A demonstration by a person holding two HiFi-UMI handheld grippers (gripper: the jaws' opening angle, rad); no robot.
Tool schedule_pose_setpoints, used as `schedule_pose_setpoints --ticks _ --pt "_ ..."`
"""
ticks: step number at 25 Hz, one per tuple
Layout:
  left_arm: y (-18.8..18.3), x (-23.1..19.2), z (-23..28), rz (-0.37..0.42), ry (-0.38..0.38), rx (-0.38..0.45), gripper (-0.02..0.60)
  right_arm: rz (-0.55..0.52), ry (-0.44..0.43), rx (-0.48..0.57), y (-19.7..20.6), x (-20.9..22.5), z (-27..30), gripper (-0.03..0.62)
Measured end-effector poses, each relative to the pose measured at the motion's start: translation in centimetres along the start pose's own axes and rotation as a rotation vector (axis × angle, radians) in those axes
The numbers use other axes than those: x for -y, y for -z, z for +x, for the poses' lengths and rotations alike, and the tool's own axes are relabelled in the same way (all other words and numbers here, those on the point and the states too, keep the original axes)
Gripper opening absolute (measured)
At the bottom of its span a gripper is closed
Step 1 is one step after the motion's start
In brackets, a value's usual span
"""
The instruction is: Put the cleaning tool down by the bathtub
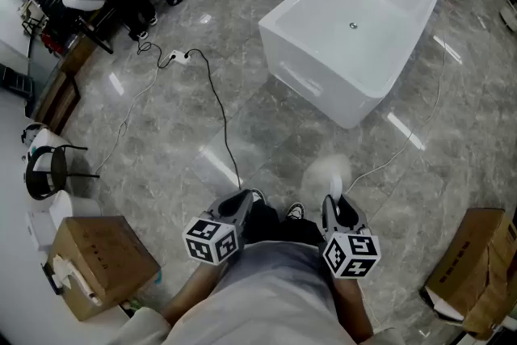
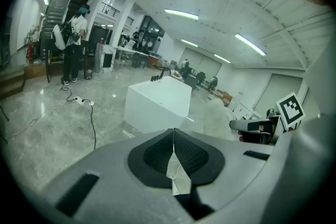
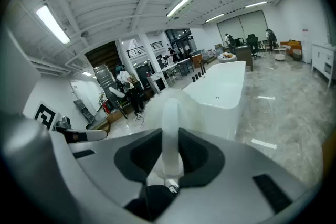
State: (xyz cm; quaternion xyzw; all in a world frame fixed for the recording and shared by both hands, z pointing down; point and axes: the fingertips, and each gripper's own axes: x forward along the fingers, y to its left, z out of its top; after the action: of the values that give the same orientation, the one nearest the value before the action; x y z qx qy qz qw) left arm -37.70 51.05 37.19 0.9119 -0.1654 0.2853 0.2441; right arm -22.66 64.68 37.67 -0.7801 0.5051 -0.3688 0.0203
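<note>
Right gripper view shows the right gripper [image 3: 170, 160] clamped on the pale handle of the cleaning tool [image 3: 170, 131], whose soft, blurred head stands up ahead of the jaws, pointing toward the bathtub [image 3: 223, 94]. Holding it low on the handle likely keeps the head clear of the floor while it is carried. From the head view, the tool [image 1: 327, 172] sits well short of the bathtub [image 1: 323, 85], off the tub's near corner and not yet down on the marble floor [image 1: 242, 117] beside it.

The left gripper [image 2: 174, 152] has its jaws pressed together with nothing between them. It hangs level with the right gripper, also well short of the bathtub, and seems only to be kept out of the way, since one hand is enough for a light tool.

Both grippers tilt downward toward the floor in front of the tub. A black cable [image 1: 218, 101] runs across the floor to the tub's left, so the bare floor off the near corner looks like the likelier spot to set the tool.
</note>
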Motion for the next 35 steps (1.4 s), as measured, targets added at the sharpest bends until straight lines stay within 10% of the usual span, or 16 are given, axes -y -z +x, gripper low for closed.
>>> schedule_pose_setpoints --ticks 22,35 --pt "-0.2 1.5 5.4 -0.051 0.042 -0.052 0.009 0.004 -0.02 -0.012 -1.4 2.5 3.7 0.08" --pt "-8.5 -4.1 10.8 -0.161 0.126 0.004 0.009 -0.093 -0.008 -0.068 -8.7 0.3 11.7 0.081"
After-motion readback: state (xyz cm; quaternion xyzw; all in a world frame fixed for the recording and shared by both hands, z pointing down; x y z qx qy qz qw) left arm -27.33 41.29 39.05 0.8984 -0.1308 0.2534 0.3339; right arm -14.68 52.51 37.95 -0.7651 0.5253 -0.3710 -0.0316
